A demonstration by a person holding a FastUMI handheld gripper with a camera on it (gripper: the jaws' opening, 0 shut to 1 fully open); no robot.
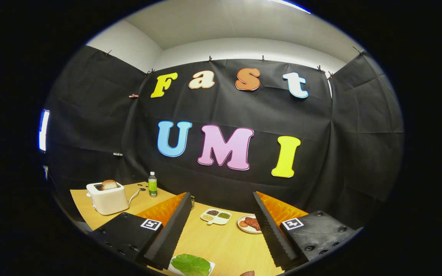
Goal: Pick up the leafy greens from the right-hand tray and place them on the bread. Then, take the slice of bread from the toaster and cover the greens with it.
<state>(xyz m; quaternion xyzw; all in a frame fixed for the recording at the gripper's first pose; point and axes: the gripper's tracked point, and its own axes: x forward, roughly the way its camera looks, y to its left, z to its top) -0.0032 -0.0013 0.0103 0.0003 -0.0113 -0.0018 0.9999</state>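
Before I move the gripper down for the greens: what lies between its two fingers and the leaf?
In the gripper view, nothing: the open gripper hangs over bare wooden table, with the leafy greens on their tray near the fingers' base.

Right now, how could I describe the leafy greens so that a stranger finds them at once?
Start at the wooden table. The open claw points across it; between its fingers, at the near table edge, lies a white tray. On it rests the leafy greens, one flat, bright green leaf, unlike the round plate of reddish slices farther off.
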